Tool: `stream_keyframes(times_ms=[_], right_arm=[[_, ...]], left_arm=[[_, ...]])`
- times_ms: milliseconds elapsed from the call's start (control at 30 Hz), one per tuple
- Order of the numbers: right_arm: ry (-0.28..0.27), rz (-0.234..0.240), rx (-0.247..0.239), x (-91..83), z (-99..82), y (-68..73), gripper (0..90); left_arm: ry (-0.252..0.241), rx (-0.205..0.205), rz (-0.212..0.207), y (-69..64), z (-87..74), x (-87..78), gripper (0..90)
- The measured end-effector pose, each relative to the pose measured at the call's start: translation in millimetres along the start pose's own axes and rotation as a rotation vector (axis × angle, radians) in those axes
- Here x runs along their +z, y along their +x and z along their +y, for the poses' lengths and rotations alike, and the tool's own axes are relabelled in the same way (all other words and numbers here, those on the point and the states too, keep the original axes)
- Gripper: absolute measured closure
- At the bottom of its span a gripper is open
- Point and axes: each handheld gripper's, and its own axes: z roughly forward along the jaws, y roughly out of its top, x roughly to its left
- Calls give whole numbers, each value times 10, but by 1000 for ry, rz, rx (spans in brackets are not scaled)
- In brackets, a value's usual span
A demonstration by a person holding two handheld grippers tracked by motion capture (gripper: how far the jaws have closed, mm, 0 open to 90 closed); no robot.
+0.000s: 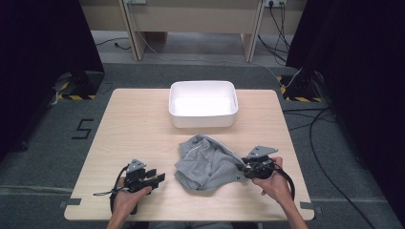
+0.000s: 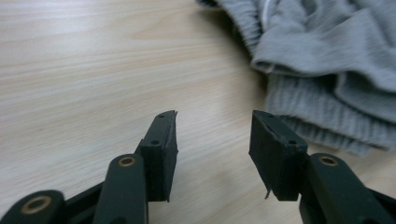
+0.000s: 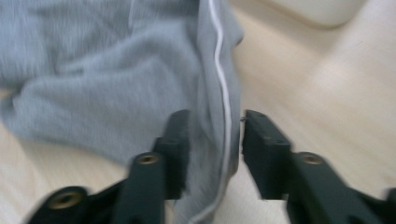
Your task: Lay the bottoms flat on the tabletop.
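Grey garment [image 1: 206, 163]: crumpled heap, near half of the desk [image 1: 133, 124], right of centre. White tub [image 1: 203, 103]: far edge, middle. Left gripper [image 1: 160, 177]: near-left area, jaws apart over bare wood, just short of the cloth. Right gripper [image 1: 241, 168]: at the heap's right edge, jaws parted, a white-piped fold between them

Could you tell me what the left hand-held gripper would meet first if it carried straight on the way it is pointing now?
Most likely the grey garment. The left hand-held gripper has open jaws over bare table, and the cloth's ribbed edge lies just ahead and to the right of them. Depth is hard to judge, so it might skim the tabletop first.
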Motion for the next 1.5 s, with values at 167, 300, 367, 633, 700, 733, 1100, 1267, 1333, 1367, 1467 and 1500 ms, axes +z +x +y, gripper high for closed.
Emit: stream_keyframes(times_ms=[167, 300, 367, 633, 700, 733, 1100, 1267, 1333, 1367, 1467, 1500], right_arm=[[-70, -28, -12, -110, 193, 122, 473], [-91, 38, -61, -27, 364, 363, 427], [-94, 73, -72, 84, 450, 500, 414], [-85, 149, -153, 575, 707, 1037, 393], [-76, 154, -176, 681, 761, 1152, 391], [-68, 150, -190, 734, 784, 1205, 390], [23, 89, -339, 1060, 795, 1299, 750], [-47, 95, -310, 821, 847, 1192, 811], [-91, 81, -273, 675, 874, 1117, 812], [-113, 81, -254, 597, 882, 1062, 812], [-173, 69, -197, 384, 864, 887, 813], [-189, 64, -176, 315, 841, 821, 812]], left_arm=[[6, 13, -17, -77, 14, 44, 467], [13, 25, 10, -73, 6, 74, 458], [19, 42, 43, -54, 1, 68, 448], [24, 89, 134, 43, -48, 39, 387], [24, 102, 140, 48, -49, 38, 386], [26, 113, 145, 48, -51, 40, 385], [12, 188, 181, 19, -91, 66, 381], [11, 186, 180, 21, -92, 64, 381], [11, 184, 178, 23, -91, 63, 382], [12, 184, 178, 25, -90, 62, 382], [12, 184, 178, 23, -91, 61, 382], [12, 184, 177, 23, -91, 60, 382]])
